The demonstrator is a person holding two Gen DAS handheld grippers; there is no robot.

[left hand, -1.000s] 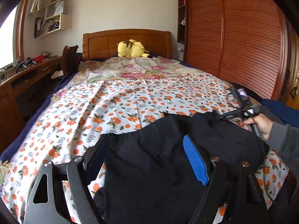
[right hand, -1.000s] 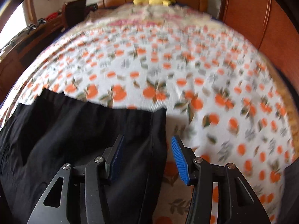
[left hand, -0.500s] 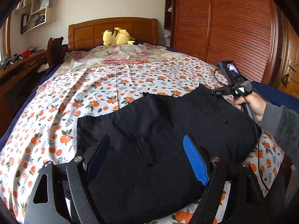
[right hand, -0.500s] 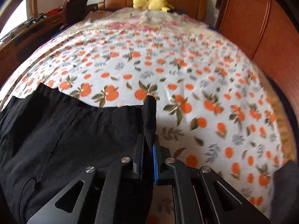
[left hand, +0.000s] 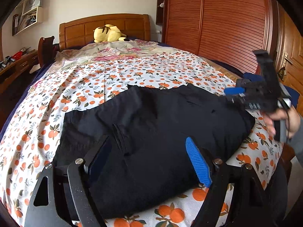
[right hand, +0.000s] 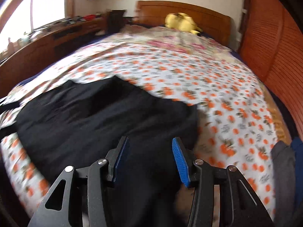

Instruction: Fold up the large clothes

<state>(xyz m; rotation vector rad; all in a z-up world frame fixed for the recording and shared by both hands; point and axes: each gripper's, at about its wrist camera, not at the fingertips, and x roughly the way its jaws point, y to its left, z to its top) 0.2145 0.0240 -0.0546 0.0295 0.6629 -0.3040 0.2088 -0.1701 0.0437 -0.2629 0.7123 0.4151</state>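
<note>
A black garment (left hand: 155, 128) lies folded over on the orange-patterned bedsheet (left hand: 132, 71), near the bed's foot. My left gripper (left hand: 147, 158) hovers low over its near part with the jaws wide and nothing between the pads. In the left wrist view my right gripper (left hand: 232, 94), held by a hand (left hand: 280, 121), is in the air above the garment's right edge. In the right wrist view, blurred by motion, the right gripper (right hand: 150, 160) has its jaws opening above the black garment (right hand: 98, 117), and no cloth is pinched between the pads.
A yellow plush toy (left hand: 108, 35) rests by the wooden headboard (left hand: 104, 26). A slatted wooden wardrobe (left hand: 217, 22) runs along the bed's right side, a desk (left hand: 17, 66) along the left. Folded dark clothes (right hand: 286, 160) sit at the bed's right edge.
The right gripper shut on the garment's far corner, carried it back over the garment, then let go and rose. The left gripper edged forward and lower over the cloth.
</note>
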